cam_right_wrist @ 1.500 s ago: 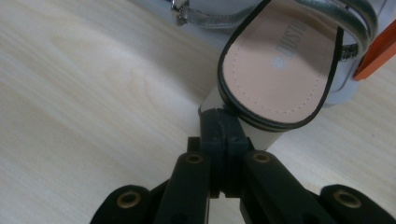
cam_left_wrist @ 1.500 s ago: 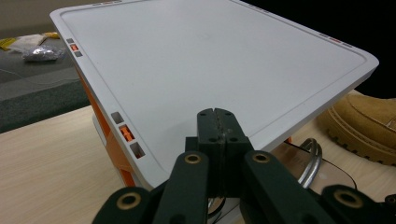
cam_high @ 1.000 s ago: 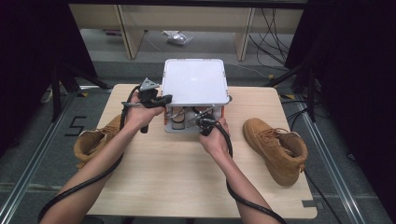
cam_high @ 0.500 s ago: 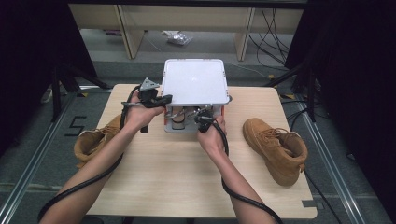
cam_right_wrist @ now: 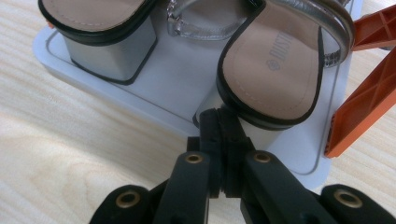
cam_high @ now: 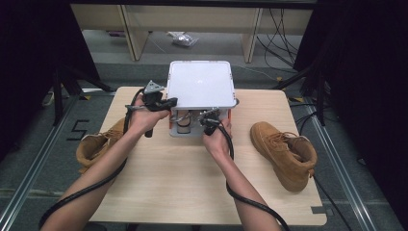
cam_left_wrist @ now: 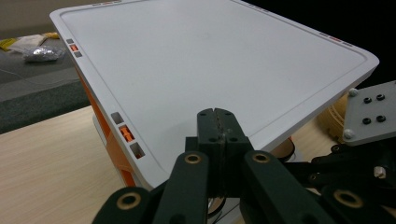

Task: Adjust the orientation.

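A small two-level rack stands at the table's far middle, with a white top shelf (cam_high: 199, 84) (cam_left_wrist: 210, 60) on orange supports (cam_right_wrist: 369, 84). On its white lower tray (cam_right_wrist: 173, 98) sit two silver block-heeled sandals with tan insoles (cam_right_wrist: 275, 65) (cam_right_wrist: 107, 51). My left gripper (cam_high: 166, 102) (cam_left_wrist: 218, 114) is shut and empty, its tips at the top shelf's near left corner. My right gripper (cam_high: 206, 116) (cam_right_wrist: 219, 116) is shut too, with nothing in it. It points down at the heel end of the right-hand sandal at the tray's front edge. Whether it touches the sandal I cannot tell.
A tan boot (cam_high: 284, 149) lies on the right of the wooden table (cam_high: 183, 183). Another tan boot (cam_high: 96, 144) sits at the table's left edge, partly under my left forearm. Cables trail from both grippers along my arms. Desks and loose cables stand beyond the table.
My right gripper has edged slightly toward the rack's lower tray. The left gripper has stayed where it was, and both stay shut.
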Demonstrator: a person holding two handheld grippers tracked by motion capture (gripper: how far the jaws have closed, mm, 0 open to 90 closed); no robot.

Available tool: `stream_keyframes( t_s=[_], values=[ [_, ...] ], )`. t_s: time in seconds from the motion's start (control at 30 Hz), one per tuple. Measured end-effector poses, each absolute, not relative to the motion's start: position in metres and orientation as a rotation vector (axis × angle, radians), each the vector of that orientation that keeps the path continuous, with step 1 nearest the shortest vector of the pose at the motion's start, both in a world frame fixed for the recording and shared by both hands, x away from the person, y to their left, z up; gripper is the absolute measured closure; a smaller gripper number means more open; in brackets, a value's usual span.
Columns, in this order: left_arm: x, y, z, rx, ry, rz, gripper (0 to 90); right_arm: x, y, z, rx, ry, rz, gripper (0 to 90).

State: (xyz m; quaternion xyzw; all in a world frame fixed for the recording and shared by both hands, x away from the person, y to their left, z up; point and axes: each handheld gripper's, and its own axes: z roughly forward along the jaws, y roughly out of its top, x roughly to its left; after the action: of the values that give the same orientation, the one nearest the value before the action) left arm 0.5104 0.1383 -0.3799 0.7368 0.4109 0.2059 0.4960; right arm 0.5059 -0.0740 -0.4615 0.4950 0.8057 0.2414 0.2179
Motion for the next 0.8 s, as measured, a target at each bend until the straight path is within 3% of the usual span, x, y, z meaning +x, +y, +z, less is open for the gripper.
stream_keyframes(
  t_s=[0.67,0.8],
  values=[
    [0.51,0.138,-0.38,1.781,0.996,0.498,89.5,0.504,-0.074,-0.469,1.379,2.213,0.725,86.8],
    [0.51,0.138,-0.38,1.787,0.996,0.502,89.5,0.502,-0.082,-0.461,1.402,2.201,0.733,90.0]
  ],
)
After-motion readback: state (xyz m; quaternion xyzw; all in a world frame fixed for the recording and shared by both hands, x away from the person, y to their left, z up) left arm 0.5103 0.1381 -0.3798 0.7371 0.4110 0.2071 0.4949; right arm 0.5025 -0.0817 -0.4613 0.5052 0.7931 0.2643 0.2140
